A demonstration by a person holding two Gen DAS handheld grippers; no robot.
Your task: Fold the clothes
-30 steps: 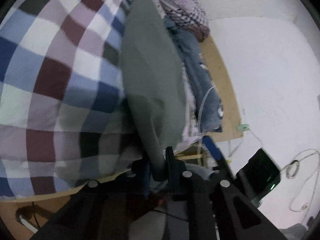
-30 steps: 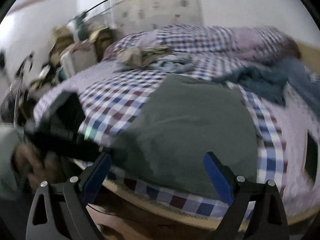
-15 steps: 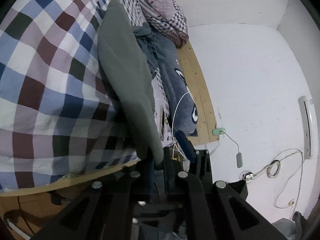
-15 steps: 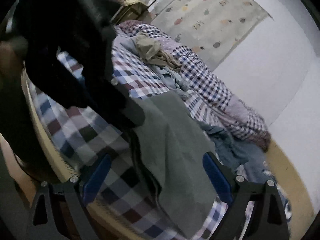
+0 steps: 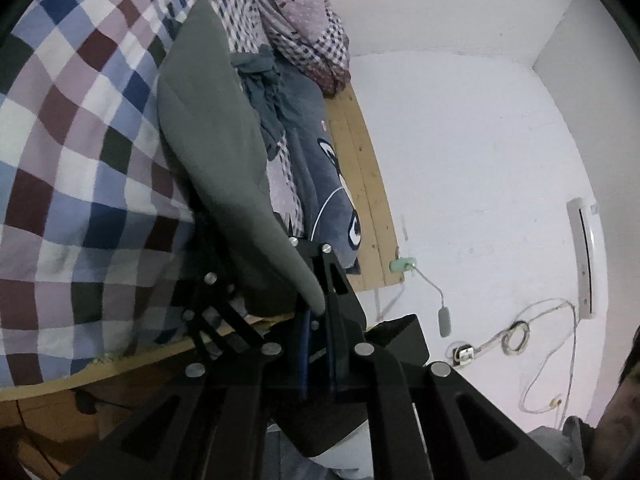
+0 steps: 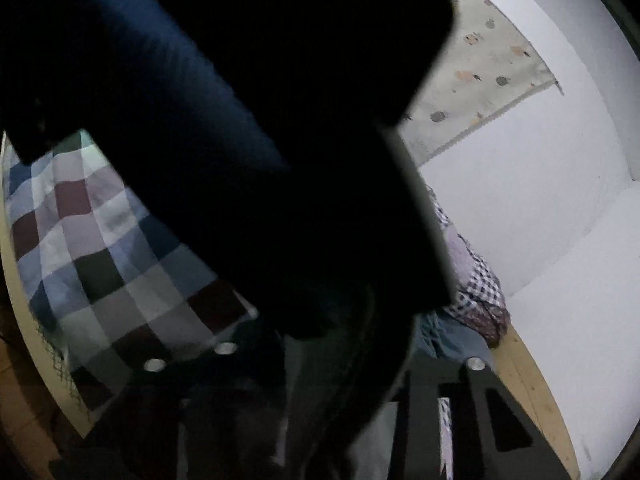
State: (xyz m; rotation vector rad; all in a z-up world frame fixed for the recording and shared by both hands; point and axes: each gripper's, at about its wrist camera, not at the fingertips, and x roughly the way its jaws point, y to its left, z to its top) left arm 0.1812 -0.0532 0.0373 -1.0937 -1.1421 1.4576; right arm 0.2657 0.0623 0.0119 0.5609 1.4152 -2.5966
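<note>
A grey-green garment (image 5: pixel 212 128) lies over the checked bedspread (image 5: pixel 72 140), with its near corner lifted off the bed. My left gripper (image 5: pixel 318 312) is shut on that corner. In the left wrist view my right gripper (image 5: pixel 268 280) faces me just beyond it, its two black fingers standing on either side of the garment's edge. The right wrist view is mostly blocked by the dark body of the left gripper (image 6: pixel 240 80) and shadowed cloth. Only the bases of the right fingers (image 6: pixel 476 384) show there; the tips are hidden.
Blue-grey clothes (image 5: pixel 308 152) and a small-checked quilt (image 5: pixel 304 20) are heaped along the bed's far side by the wooden frame (image 5: pixel 360 184). Cables (image 5: pixel 516 328) and a green plug (image 5: pixel 402 265) lie against the white wall. A person (image 5: pixel 624 400) shows at the lower right.
My right gripper has swung in close to the left one, around the held corner, and its fingers stand nearer together. The left gripper has pulled the corner further off the bed.
</note>
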